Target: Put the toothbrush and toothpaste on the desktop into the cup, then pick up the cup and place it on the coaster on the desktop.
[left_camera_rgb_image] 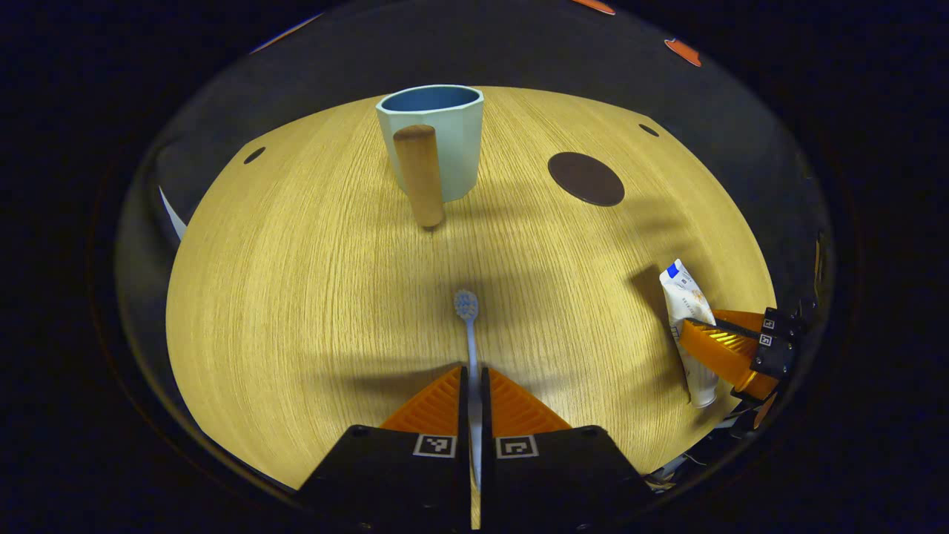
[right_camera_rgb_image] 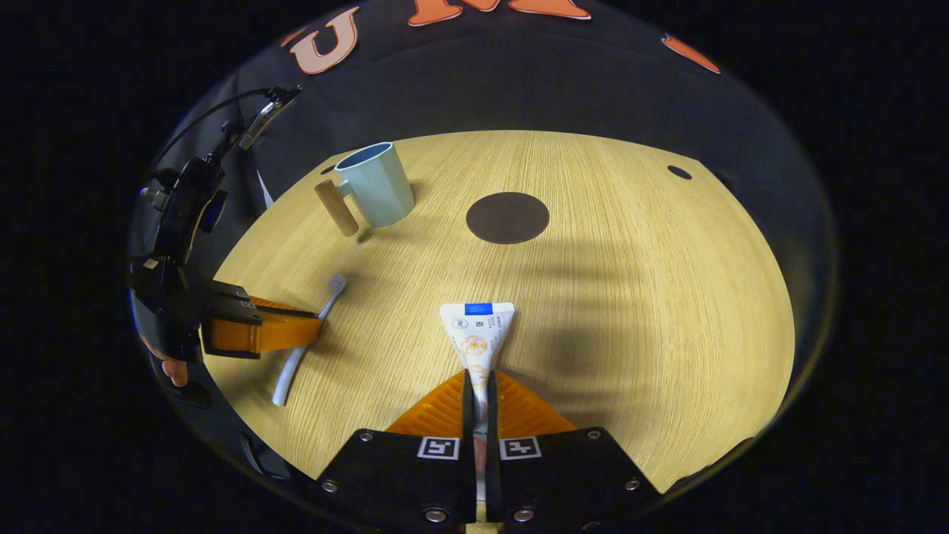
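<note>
**benchwatcher:** Biggest thing first: a round wooden desktop with a light grain. Near its far edge stands the cup, pale mint outside, blue inside, upright, with a wooden peg-style handle pointing toward the left gripper view's camera. Off to its right in that view is the coaster, a flat dark brown disc lying well apart from the cup.

**tubefan:** And the toothpaste?

**benchwatcher:** The toothpaste tube is white with a blue band at its flat crimped end. In the right gripper view it sits right down the middle, crimped end pointing away, and the right gripper has both fingers squeezed narrow against its body. From the left gripper view you see that same gripper at the right edge, clamped across the tube, which is still down at the desktop.

**tubefan:** Toothbrush?

**benchwatcher:** The white toothbrush, bristle head pointing toward the cup, has its handle pinched between the fingers of the left gripper, jaws nearly together on it. The right gripper view shows it lying on the desktop, near side, left of the tube, well short of the cup.
</note>
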A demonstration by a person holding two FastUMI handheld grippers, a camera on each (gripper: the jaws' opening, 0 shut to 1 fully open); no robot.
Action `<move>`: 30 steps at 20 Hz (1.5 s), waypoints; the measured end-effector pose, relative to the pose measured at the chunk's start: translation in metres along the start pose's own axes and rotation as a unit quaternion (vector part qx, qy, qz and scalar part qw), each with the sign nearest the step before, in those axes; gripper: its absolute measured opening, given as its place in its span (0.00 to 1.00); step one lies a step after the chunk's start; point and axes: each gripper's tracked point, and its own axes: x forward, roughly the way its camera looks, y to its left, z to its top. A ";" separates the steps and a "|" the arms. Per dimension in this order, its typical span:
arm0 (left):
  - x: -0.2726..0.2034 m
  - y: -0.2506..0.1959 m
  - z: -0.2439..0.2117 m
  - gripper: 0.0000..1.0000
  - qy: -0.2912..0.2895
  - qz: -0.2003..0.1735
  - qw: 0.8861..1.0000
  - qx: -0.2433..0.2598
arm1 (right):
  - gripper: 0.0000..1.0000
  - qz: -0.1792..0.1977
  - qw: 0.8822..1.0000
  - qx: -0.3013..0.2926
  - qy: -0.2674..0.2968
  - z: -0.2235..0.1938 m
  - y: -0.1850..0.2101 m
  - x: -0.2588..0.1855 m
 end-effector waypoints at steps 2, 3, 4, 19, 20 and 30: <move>0.002 0.003 0.006 0.05 -0.026 -0.001 1.000 0.005 | 0.06 0.008 1.000 0.004 -0.011 0.005 0.001 -0.005; 0.003 0.003 0.011 0.05 -0.041 -0.005 0.999 0.005 | 0.05 0.015 1.000 0.006 -0.018 0.008 0.001 -0.008; 0.002 0.006 0.015 0.05 -0.056 -0.005 0.998 0.005 | 0.05 0.021 0.999 0.009 -0.024 0.011 0.001 -0.013; -0.031 0.043 0.072 0.05 -0.279 -0.008 0.959 0.041 | 0.05 0.034 0.991 0.006 -0.132 0.062 0.002 -0.051; -0.034 0.047 0.073 0.05 -0.298 -0.008 0.954 0.043 | 0.05 0.032 0.989 0.004 -0.143 0.068 0.001 -0.053; -0.063 0.056 0.086 0.05 -0.434 0.001 0.900 0.035 | 0.05 0.020 0.966 -0.024 -0.257 0.121 0.004 -0.097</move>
